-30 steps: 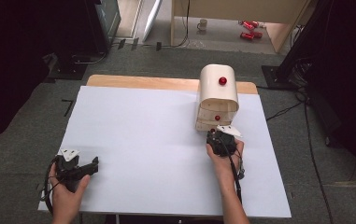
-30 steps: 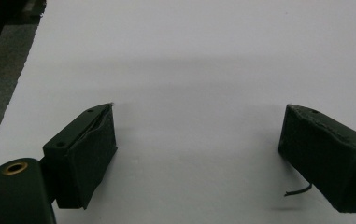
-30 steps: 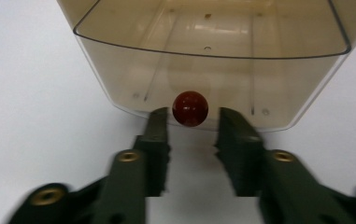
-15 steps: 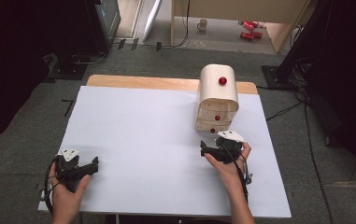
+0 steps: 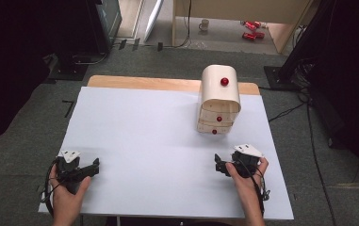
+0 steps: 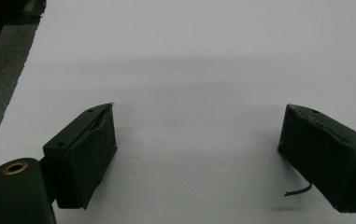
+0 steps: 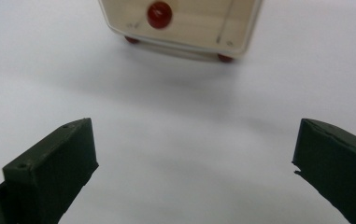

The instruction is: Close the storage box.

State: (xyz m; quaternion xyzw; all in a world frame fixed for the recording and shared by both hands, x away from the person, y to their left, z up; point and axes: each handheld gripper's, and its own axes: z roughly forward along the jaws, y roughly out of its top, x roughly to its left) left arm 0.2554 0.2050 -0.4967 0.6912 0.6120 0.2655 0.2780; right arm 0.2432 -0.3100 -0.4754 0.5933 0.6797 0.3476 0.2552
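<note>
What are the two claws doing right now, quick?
Left claw: open, holding nothing, over the bare white table.
Right claw: open and empty, jaws just spread wide, facing the little wooden drawer box.

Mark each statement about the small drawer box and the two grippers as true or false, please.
1. The drawer box has red knobs. True.
2. The right gripper is clamped on a knob. False: its jaws are open, nothing between them, apart from the box.
3. The left gripper is open over the bare white table. True.
4. The box lies at the table's near left corner. False: it stands toward the far right.
</note>
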